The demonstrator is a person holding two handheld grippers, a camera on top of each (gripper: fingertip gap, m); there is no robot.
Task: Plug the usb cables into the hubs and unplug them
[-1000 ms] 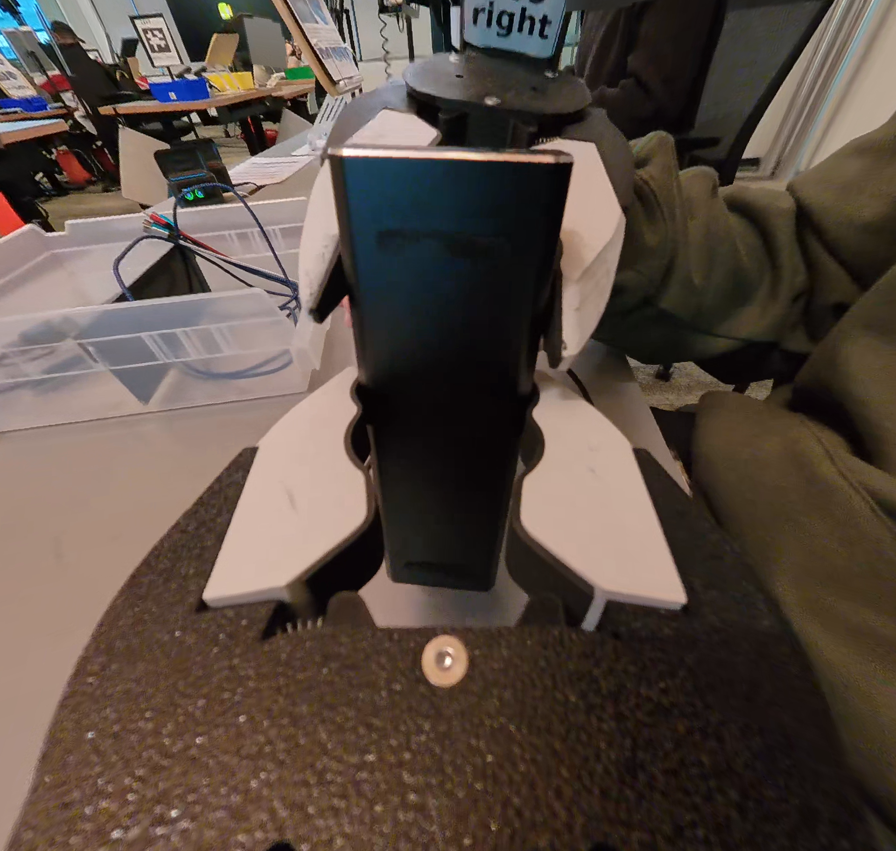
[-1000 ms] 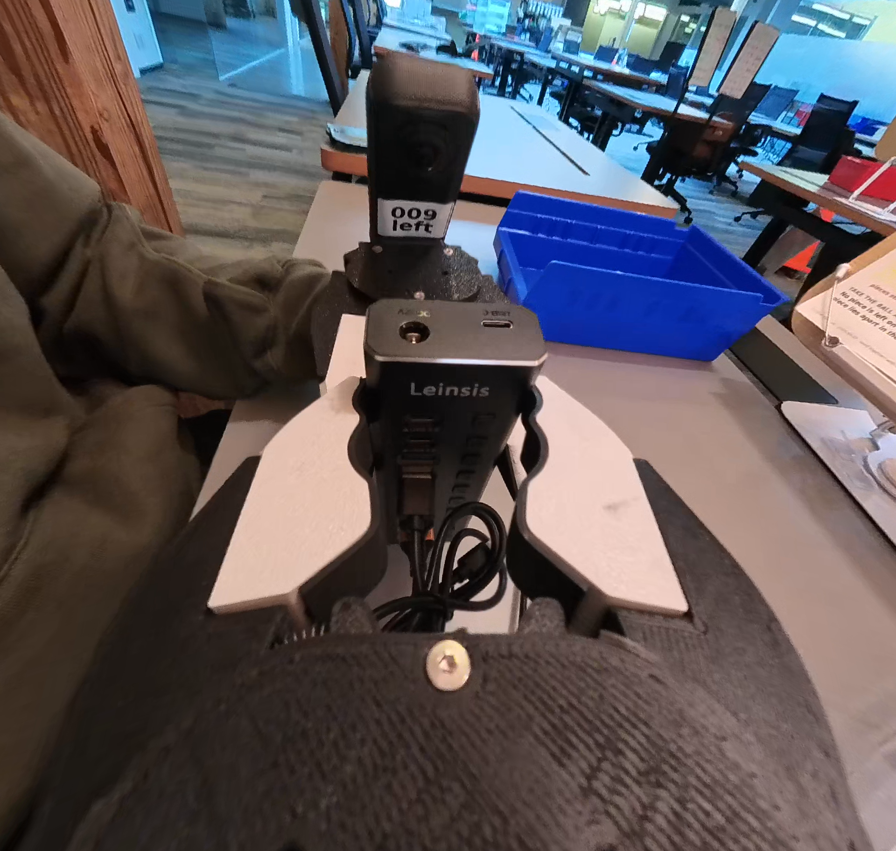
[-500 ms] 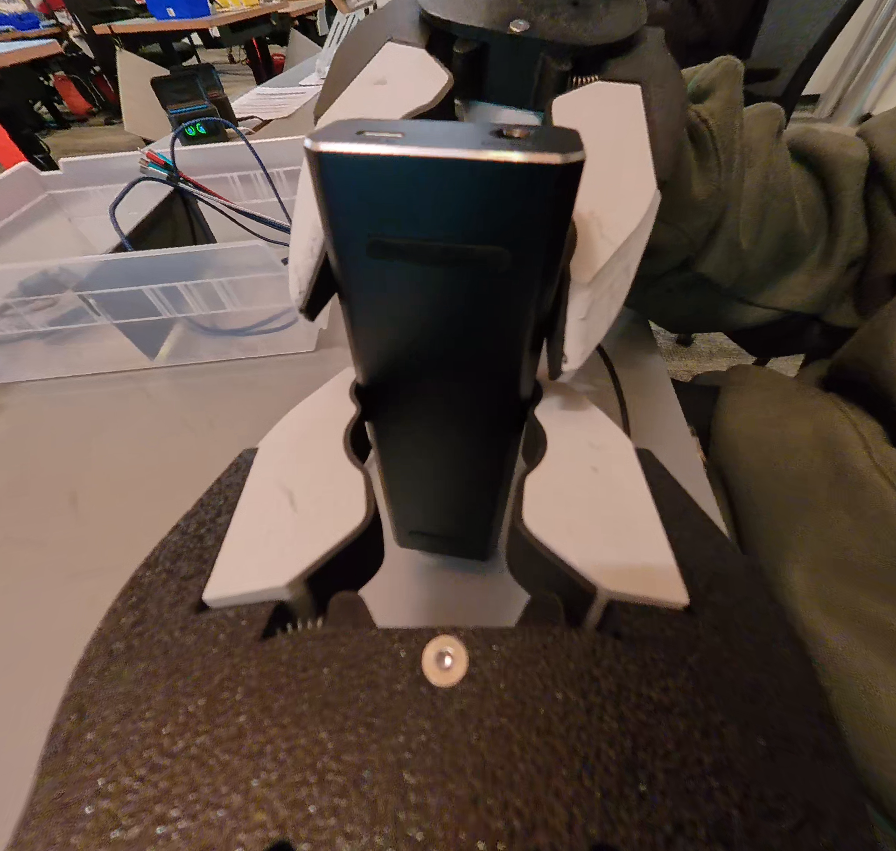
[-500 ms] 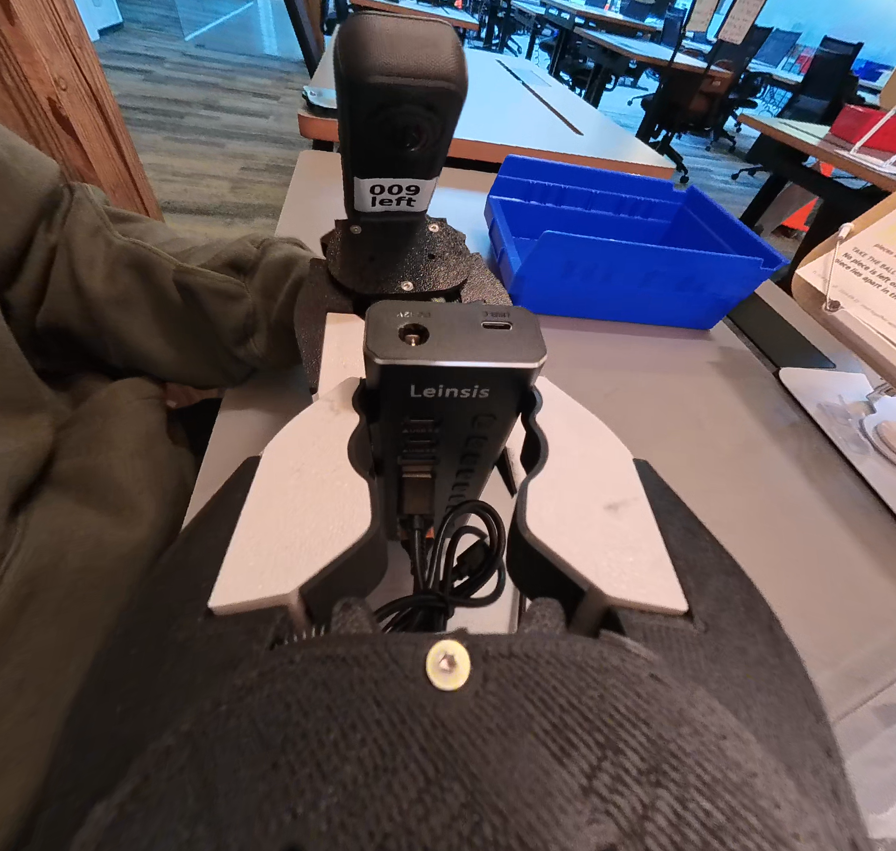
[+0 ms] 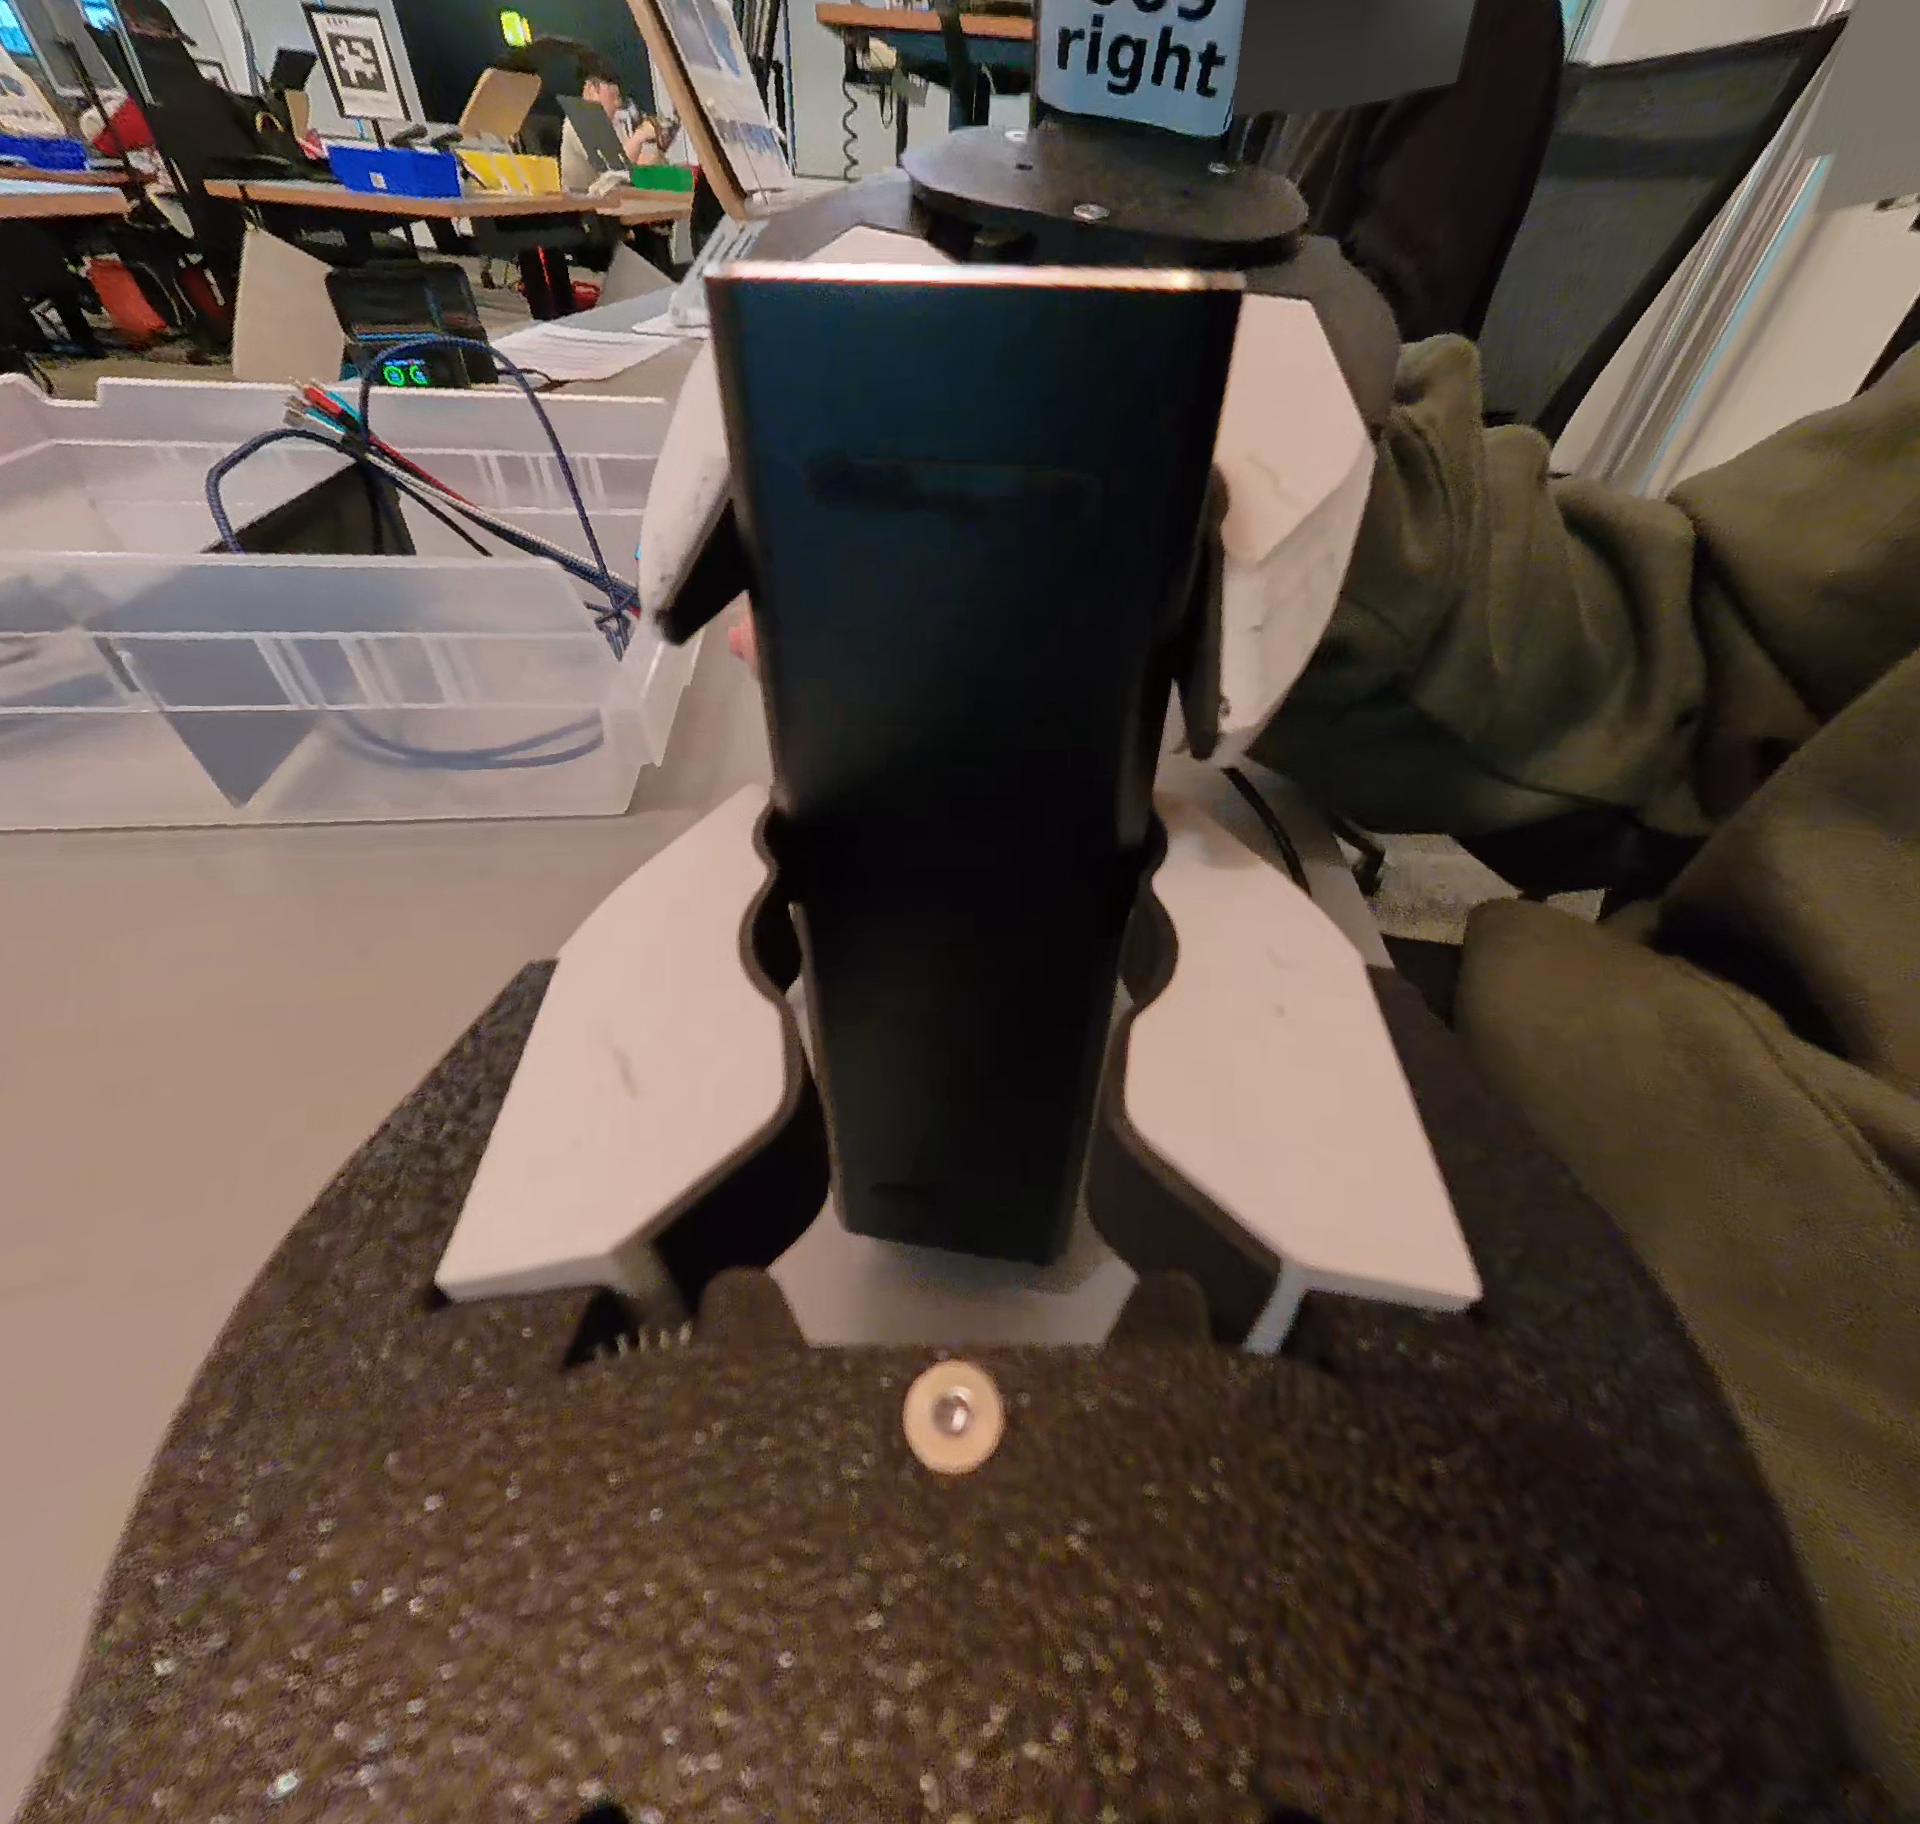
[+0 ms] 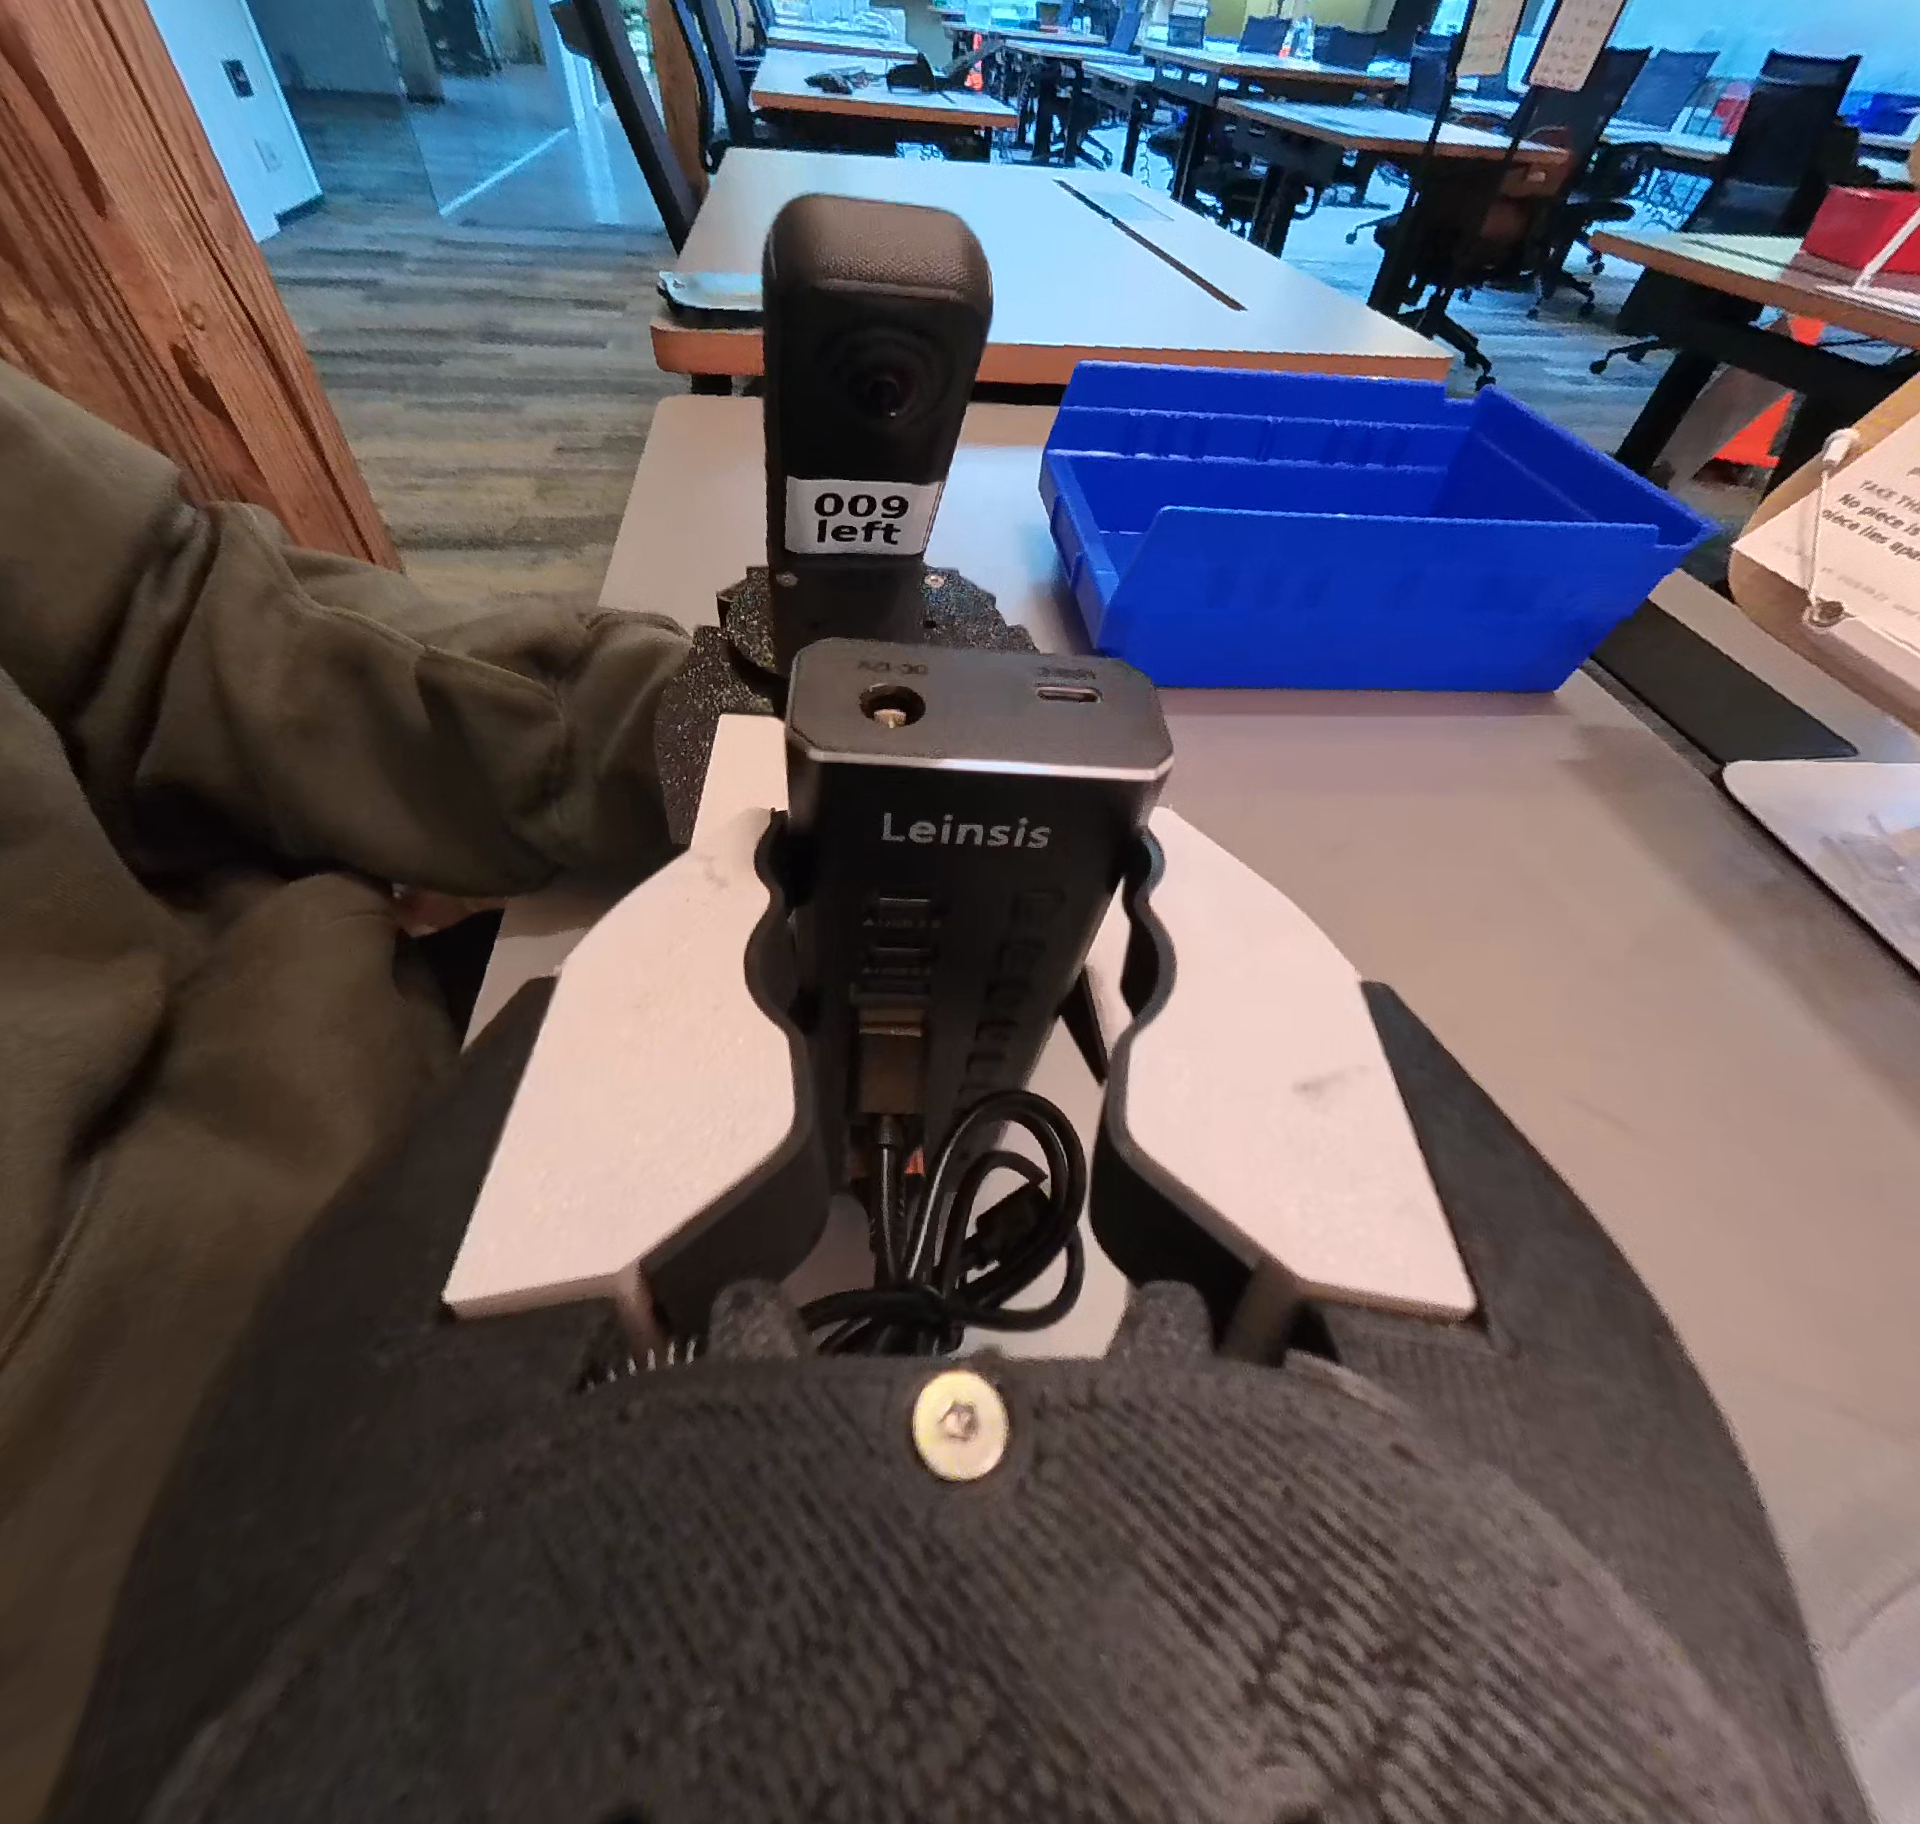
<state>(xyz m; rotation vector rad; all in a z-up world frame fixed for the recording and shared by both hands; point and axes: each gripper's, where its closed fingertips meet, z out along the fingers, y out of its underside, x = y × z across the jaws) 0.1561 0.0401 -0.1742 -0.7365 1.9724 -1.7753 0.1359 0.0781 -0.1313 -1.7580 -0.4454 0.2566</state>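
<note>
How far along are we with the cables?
Done: one black cable is plugged into the hub. In hand: both the left gripper and right gripper clamp that hub from opposite ends. Left: its upper ports look empty, and more cables sit in the clear bin.

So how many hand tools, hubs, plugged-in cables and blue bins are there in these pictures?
Tools: 2, the left tool and the right tool
hub: 1
black cable, plugged in: 1
blue bin: 1
Total: 5
</note>
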